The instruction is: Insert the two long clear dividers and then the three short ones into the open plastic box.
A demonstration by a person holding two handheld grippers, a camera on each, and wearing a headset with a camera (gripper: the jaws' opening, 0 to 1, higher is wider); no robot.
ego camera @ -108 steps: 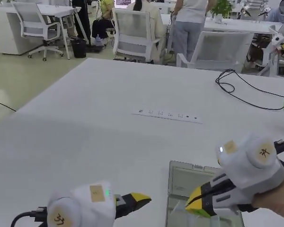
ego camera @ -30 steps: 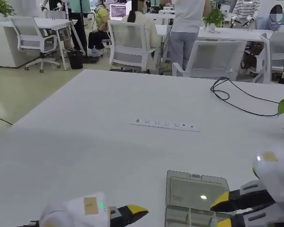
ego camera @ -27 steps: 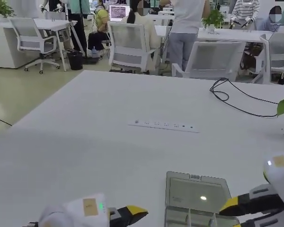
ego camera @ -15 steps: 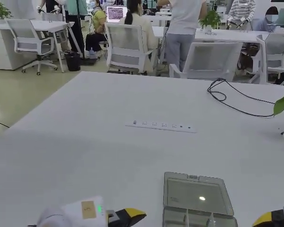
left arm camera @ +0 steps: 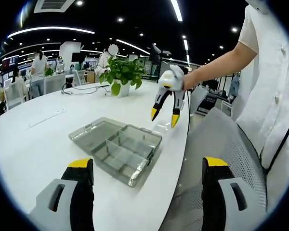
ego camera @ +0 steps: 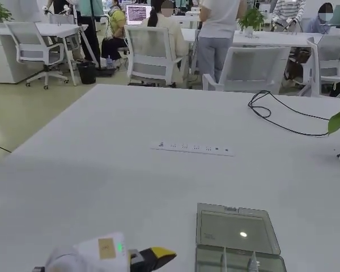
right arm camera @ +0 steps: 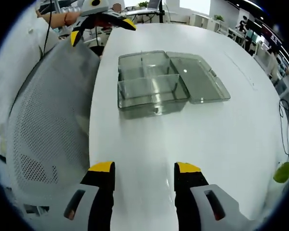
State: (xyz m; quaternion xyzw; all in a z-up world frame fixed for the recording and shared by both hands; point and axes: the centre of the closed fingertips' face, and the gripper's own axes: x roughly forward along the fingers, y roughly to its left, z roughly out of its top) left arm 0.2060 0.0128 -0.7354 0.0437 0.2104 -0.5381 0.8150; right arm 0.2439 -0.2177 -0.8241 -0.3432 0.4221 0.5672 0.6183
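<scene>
While the clear rectangular plastic box (right arm camera: 151,84) lies lid-open on the white table (right arm camera: 183,139), your left gripper (left arm camera: 147,162) gapes wide near it, empty; your right gripper (right arm camera: 145,167), jaws parted, hangs farther from it.

White table (ego camera: 102,170): open plastic box (ego camera: 238,238) at 5 o'clock, power strip (ego camera: 195,148) centre, black cable (ego camera: 283,116) at 2 o'clock.
</scene>
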